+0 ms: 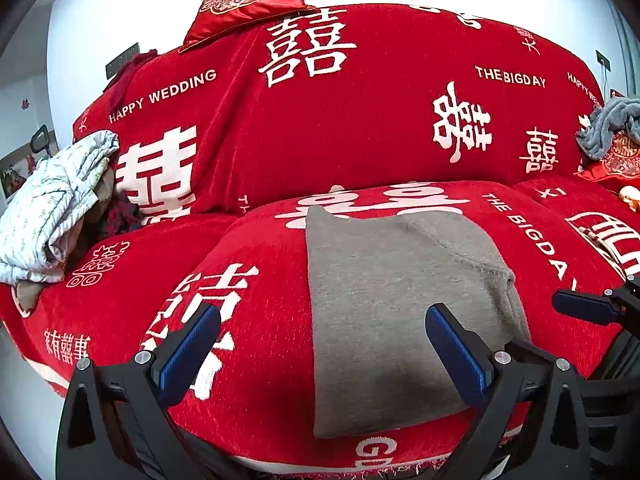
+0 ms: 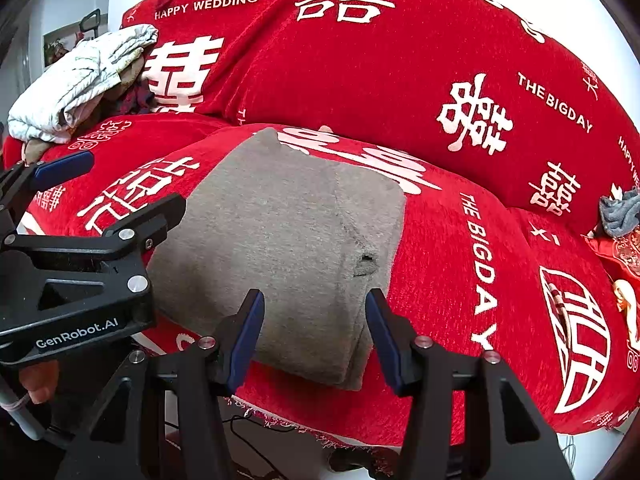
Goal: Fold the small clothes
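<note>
A grey knitted garment (image 1: 392, 304) (image 2: 280, 232) lies folded into a rough rectangle on the middle seat cushion of a red sofa (image 1: 360, 112) (image 2: 360, 72). Its near edge hangs slightly over the cushion's front. My left gripper (image 1: 320, 344) (image 2: 134, 180) stands open above the garment's near left part, its blue pads wide apart with nothing between them. My right gripper (image 2: 316, 336) is open over the garment's near right corner, pads on either side of a thick fold and not pressing it. One of its fingers (image 1: 584, 306) shows at the right of the left wrist view.
A pile of clothes topped by a white quilted piece (image 1: 52, 208) (image 2: 80, 80) sits on the left seat. A grey cloth (image 1: 608, 124) (image 2: 620, 212) lies on a red cushion at the right. Another red cushion (image 1: 248, 0) rests on the backrest. Cables (image 2: 248, 424) lie below the sofa's fringed front edge.
</note>
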A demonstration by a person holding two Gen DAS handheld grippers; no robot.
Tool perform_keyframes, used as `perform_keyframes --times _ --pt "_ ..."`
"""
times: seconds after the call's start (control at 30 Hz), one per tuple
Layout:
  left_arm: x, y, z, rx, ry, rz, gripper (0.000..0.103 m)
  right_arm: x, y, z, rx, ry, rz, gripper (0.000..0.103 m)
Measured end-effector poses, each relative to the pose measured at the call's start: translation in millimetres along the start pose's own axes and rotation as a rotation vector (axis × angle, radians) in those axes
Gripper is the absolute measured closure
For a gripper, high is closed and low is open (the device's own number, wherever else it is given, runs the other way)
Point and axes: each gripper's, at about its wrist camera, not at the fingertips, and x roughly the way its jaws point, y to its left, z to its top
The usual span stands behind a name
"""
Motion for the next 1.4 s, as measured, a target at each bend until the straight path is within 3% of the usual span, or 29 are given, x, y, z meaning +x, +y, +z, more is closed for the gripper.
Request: perform_keyframes --times 1.4 --pt "6.1 -2.5 -0.8 0.003 0.042 -0.016 0.000 -1.7 -4.5 1.1 -0.004 -0.008 0.011 0.047"
